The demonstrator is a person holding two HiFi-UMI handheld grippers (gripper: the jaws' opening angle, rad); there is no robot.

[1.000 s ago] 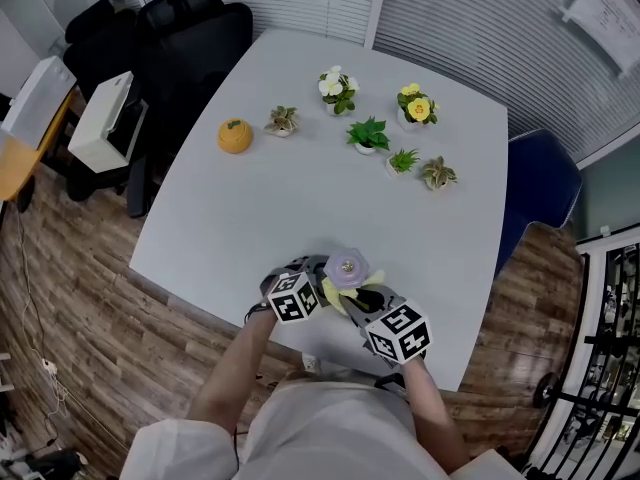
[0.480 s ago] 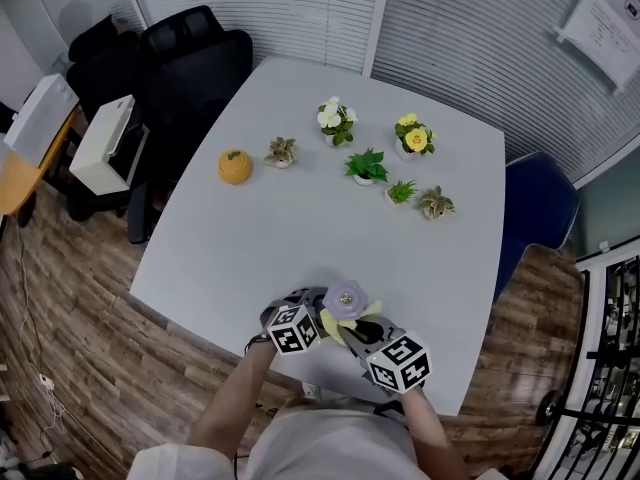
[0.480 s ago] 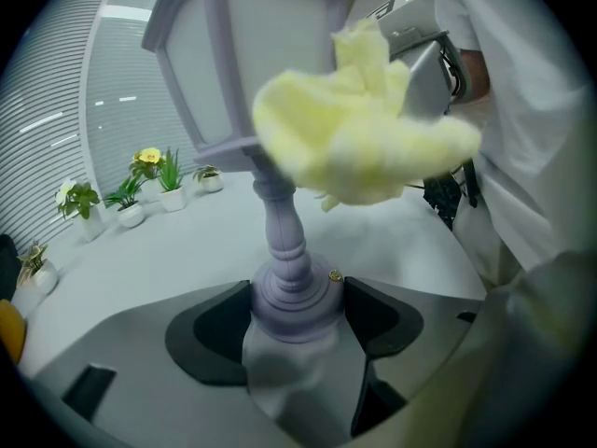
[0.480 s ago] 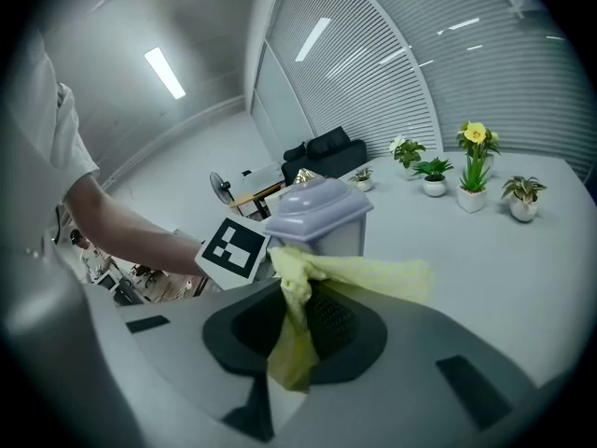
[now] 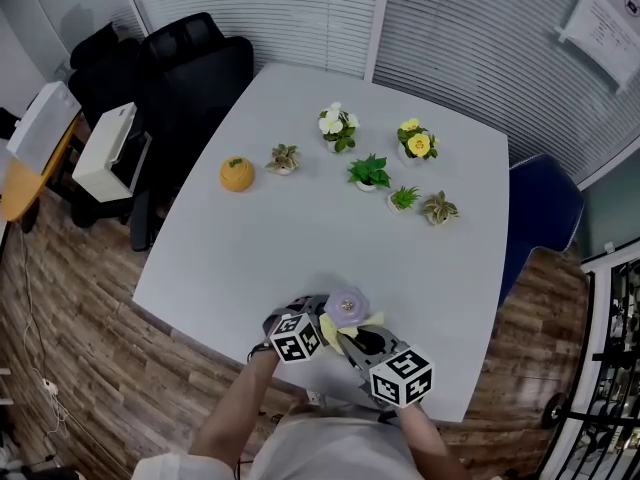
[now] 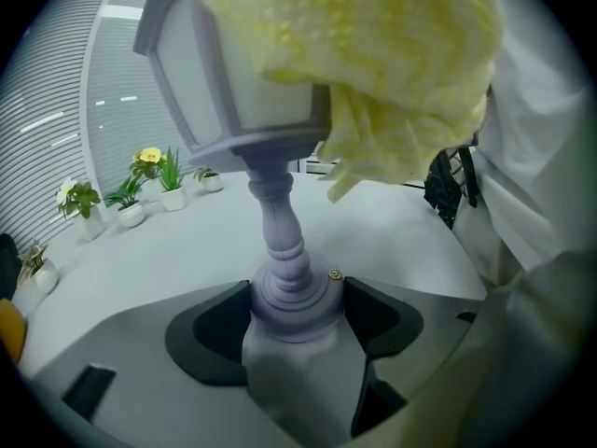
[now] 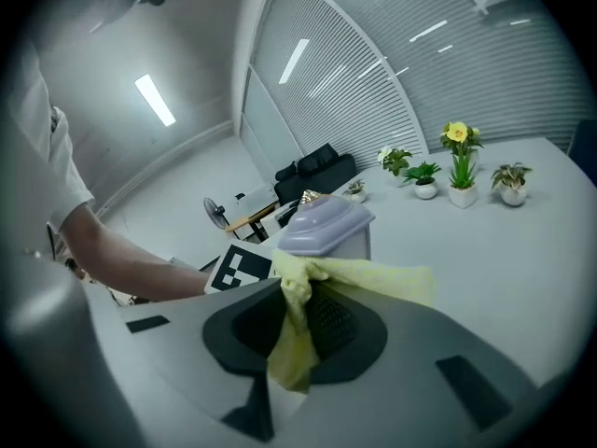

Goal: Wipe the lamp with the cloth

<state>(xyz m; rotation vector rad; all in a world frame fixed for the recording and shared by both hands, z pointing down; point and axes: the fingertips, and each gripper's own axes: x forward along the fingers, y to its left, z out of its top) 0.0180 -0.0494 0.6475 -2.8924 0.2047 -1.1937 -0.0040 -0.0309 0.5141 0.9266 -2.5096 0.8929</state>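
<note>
Where the tabletop [image 5: 300, 233] ends on the left, black chairs [image 5: 190, 63] and a white box [image 5: 112, 148] crowd close to its edge, so that side is hemmed in. On the tabletop itself an orange round ornament [image 5: 237, 174] sits farthest left. A loose row of small potted plants [image 5: 369, 168] runs rightward from it across the far half (six pots, two of them in bloom). Between that row and the near edge lies a broad bare stretch of grey surface, the open room on this tabletop.

At the near edge, just in front of the person, the left gripper [image 6: 297, 317] is clamped on the round foot of the lavender lamp [image 6: 238, 82], with one jaw against each side of the foot. The stem rises from between them to the lantern-shaped head. The yellow cloth [image 6: 392, 54] lies over the right side of that head, touching it. Further right, the right gripper [image 7: 300, 329] has its jaws closed on a bunched fold of the cloth, and the rest of the cloth reaches up against the lamp's cap. The two grippers sit close together, with the tabletop's near edge just behind them.

Beyond the right edge a blue chair [image 5: 540, 208] stands near the corner, well apart from the lamp.
</note>
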